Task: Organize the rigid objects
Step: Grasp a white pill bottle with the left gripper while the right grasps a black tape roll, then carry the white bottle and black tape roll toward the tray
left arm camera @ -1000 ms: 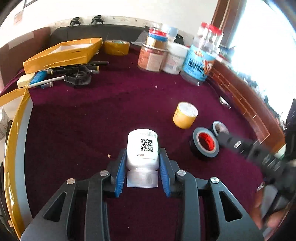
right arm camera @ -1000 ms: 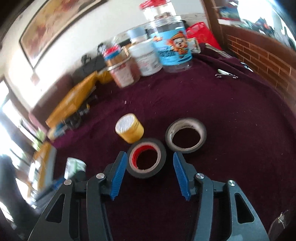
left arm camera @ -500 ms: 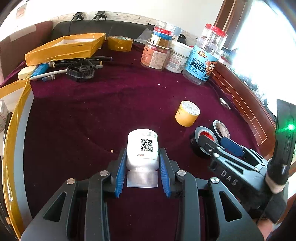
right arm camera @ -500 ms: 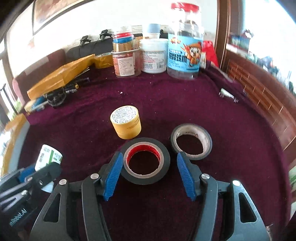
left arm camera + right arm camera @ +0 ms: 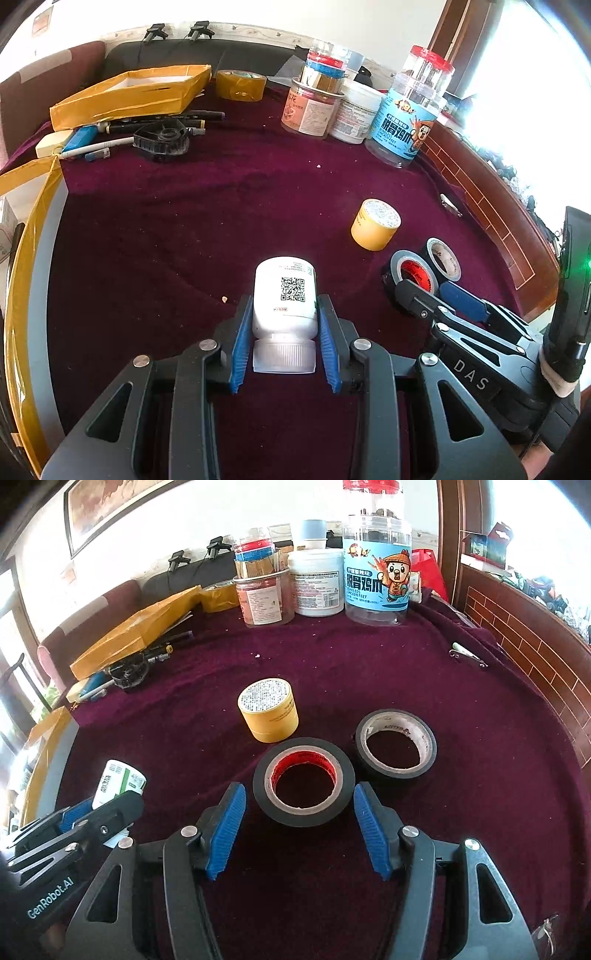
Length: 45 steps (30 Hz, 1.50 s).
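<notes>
My left gripper is shut on a white pill bottle with a QR label, cap toward the camera, held over the maroon cloth. The bottle also shows in the right wrist view. My right gripper is open, its blue pads either side of a black tape roll with a red core, not touching it. A second black tape roll lies just right of it. A yellow round tin stands behind them.
Jars and tubs stand at the back of the table. A yellow tray, a brown tape roll, pens and a black tape dispenser lie at the back left. A small metal clip lies at the right.
The right gripper has swung to face the table squarely and moved closer to the red-core tape roll, now between its open pads. The left gripper still holds the bottle.
</notes>
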Each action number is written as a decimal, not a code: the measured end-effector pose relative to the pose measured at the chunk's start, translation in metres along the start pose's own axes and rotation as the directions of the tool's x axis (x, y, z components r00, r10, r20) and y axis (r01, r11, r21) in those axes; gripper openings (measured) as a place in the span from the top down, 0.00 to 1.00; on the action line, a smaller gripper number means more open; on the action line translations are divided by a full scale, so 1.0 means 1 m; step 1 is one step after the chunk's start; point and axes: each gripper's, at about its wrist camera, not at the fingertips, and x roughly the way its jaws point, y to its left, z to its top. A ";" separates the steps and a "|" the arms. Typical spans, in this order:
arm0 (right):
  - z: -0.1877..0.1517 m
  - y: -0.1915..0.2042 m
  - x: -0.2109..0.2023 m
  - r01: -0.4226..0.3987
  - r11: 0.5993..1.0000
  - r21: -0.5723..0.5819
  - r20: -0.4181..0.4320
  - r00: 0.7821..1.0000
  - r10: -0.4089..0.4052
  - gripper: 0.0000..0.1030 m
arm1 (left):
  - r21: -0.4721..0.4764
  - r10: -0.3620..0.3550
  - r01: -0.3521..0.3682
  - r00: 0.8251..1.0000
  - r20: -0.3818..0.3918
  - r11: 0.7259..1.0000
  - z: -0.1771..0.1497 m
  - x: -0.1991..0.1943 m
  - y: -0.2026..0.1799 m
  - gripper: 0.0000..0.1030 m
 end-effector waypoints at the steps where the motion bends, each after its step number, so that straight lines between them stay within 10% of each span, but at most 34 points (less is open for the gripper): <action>1: 0.000 0.001 0.002 0.010 1.000 -0.003 -0.003 1.000 -0.010 0.46 | 0.000 -0.001 0.001 1.000 -0.001 1.000 0.000 0.000 0.000 0.71; 45: 0.000 0.002 -0.012 -0.136 0.990 0.049 0.036 0.990 0.134 0.47 | 0.013 -0.062 0.062 0.997 0.042 0.998 -0.002 -0.010 -0.006 0.71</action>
